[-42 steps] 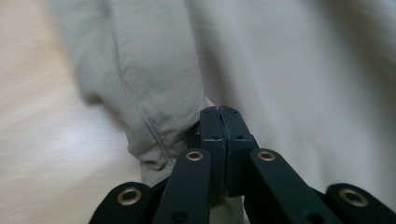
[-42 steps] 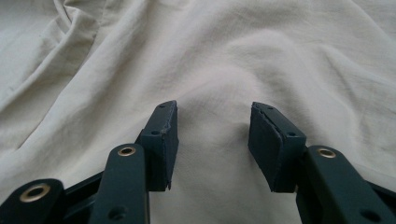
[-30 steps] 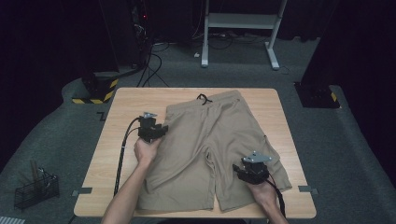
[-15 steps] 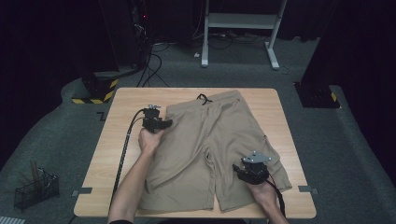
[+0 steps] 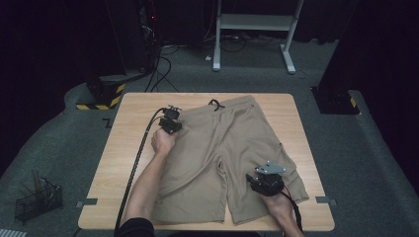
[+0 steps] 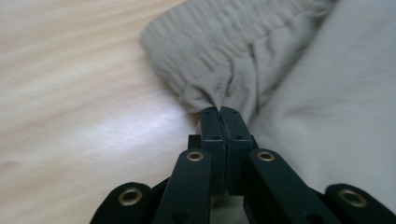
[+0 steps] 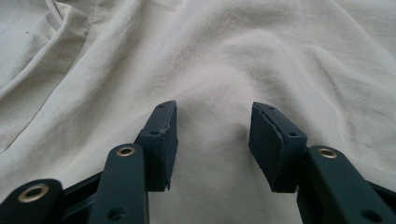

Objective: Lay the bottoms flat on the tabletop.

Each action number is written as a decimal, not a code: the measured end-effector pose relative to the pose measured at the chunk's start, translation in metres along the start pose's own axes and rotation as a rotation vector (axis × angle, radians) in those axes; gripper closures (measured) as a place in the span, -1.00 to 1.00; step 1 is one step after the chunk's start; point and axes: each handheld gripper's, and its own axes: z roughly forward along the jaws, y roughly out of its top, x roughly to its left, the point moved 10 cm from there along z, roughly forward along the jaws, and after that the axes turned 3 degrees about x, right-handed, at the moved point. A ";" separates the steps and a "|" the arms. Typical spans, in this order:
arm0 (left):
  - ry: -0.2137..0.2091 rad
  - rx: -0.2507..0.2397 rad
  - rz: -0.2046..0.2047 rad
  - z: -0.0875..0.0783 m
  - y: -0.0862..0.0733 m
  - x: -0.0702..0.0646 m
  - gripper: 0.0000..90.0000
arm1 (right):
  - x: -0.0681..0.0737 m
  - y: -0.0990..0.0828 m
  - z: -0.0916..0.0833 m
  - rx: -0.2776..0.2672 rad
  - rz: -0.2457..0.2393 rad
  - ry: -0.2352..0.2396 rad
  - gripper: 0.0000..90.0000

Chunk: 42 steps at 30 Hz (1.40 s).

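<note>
Beige shorts point(image 5: 222, 153) lie flat on the wooden table point(image 5: 123, 163), waistband toward the far edge, legs toward me. My left gripper point(image 5: 173, 114) is at the waistband's left corner. Its jaws have just been closing and now stand shut point(image 6: 219, 112), with the gathered waistband fabric point(image 6: 210, 60) bunched and pinched at their tips. My right gripper point(image 5: 257, 180) hovers over the right leg of the shorts near the hem. It is open point(image 7: 212, 135), a soft bulge of cloth point(image 7: 215, 84) lying between and ahead of its pads, not pressed.
Bare tabletop runs along the left side of the shorts. On the floor, a wire basket point(image 5: 37, 200) stands at the left. A yellow-black striped base point(image 5: 99, 98) and a white desk frame point(image 5: 252, 29) stand beyond the table. The left gripper's cable point(image 5: 138, 158) trails over the table.
My left hand has slid away from me along the shorts' left side to the waistband corner, and its jaws have shut there. The right hand has stayed put.
</note>
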 end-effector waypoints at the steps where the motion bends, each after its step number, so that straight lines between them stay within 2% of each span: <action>1: 0.050 -0.001 0.014 -0.002 0.002 0.009 0.99 | 0.000 0.000 0.000 0.001 0.005 0.001 0.14; 2: 0.076 -0.010 0.009 -0.003 0.004 0.015 0.99 | 0.001 -0.001 -0.001 0.002 0.009 -0.001 0.14; 4: 0.145 -0.018 -0.020 -0.007 0.007 0.038 0.99 | 0.002 -0.003 -0.003 0.002 0.011 0.001 0.15; 7: 0.187 -0.049 -0.052 -0.009 0.013 0.060 0.99 | 0.006 -0.005 -0.005 0.004 0.011 0.021 0.15; 11: 0.222 -0.042 -0.028 -0.003 0.014 0.062 0.88 | 0.008 -0.006 -0.006 0.007 0.036 0.043 0.14; 13: 0.234 -0.068 -0.022 -0.012 0.014 0.059 0.59 | 0.010 -0.006 -0.006 0.010 0.040 0.043 0.13; 15: 0.211 -0.102 -0.023 -0.028 0.014 0.055 0.34 | 0.011 -0.006 -0.006 0.014 0.030 0.045 0.13; 16: 0.181 -0.126 -0.025 -0.038 0.013 0.050 0.31 | 0.011 -0.006 -0.006 0.021 0.029 0.042 0.12; 17: 0.121 -0.140 -0.025 -0.047 0.009 0.041 0.29 | 0.012 -0.006 -0.007 0.023 0.023 0.044 0.12; 19: 0.040 -0.123 -0.009 -0.059 -0.006 0.022 0.22 | 0.014 -0.004 -0.010 0.011 0.019 0.061 0.15; 21: -0.031 -0.084 0.007 -0.062 -0.026 -0.001 0.13 | 0.017 -0.003 -0.012 0.011 0.015 0.084 0.18; 23: -0.059 -0.042 0.055 -0.056 -0.051 -0.025 0.05 | 0.019 -0.002 -0.010 0.018 0.014 0.102 0.18; 24: -0.067 -0.029 0.059 -0.050 -0.060 -0.031 0.02 | 0.020 -0.002 -0.007 0.031 0.010 0.114 0.17; 25: -0.068 -0.015 0.054 -0.045 -0.064 -0.033 -0.02 | 0.021 -0.001 -0.004 0.036 0.001 0.118 0.14; 26: -0.093 -0.048 -0.004 -0.040 -0.063 -0.033 -0.06 | 0.022 0.000 -0.002 0.030 0.002 0.118 0.12; 27: -0.113 -0.062 -0.044 -0.036 -0.059 -0.031 -0.06 | 0.023 0.003 0.001 0.023 -0.003 0.116 0.09; 29: -0.093 -0.070 -0.031 -0.029 -0.049 -0.027 -0.02 | 0.026 0.007 0.007 0.010 -0.022 0.107 0.05; 31: -0.100 -0.062 -0.019 -0.018 -0.033 -0.025 -0.03 | 0.027 0.012 0.012 0.012 -0.019 0.107 0.04; 33: -0.094 -0.054 -0.027 -0.010 -0.020 -0.023 -0.04 | 0.026 0.017 0.017 0.011 -0.013 0.099 0.04; 34: -0.087 -0.044 -0.045 -0.006 -0.013 -0.022 -0.04 | 0.024 0.021 0.020 0.012 -0.008 0.093 0.03; 36: -0.075 -0.011 -0.051 -0.003 -0.008 -0.023 -0.04 | 0.021 0.028 0.028 0.013 0.013 0.075 0.02; 38: -0.075 0.006 -0.051 -0.007 -0.009 -0.026 -0.06 | 0.018 0.032 0.033 0.014 0.020 0.064 0.01; 40: -0.097 -0.053 -0.038 -0.023 -0.012 -0.035 -0.10 | 0.018 0.033 0.033 0.016 0.015 0.057 0.02; 42: -0.126 -0.113 -0.002 -0.048 -0.024 -0.045 -0.09 | 0.018 0.032 0.026 0.008 0.012 0.048 0.06</action>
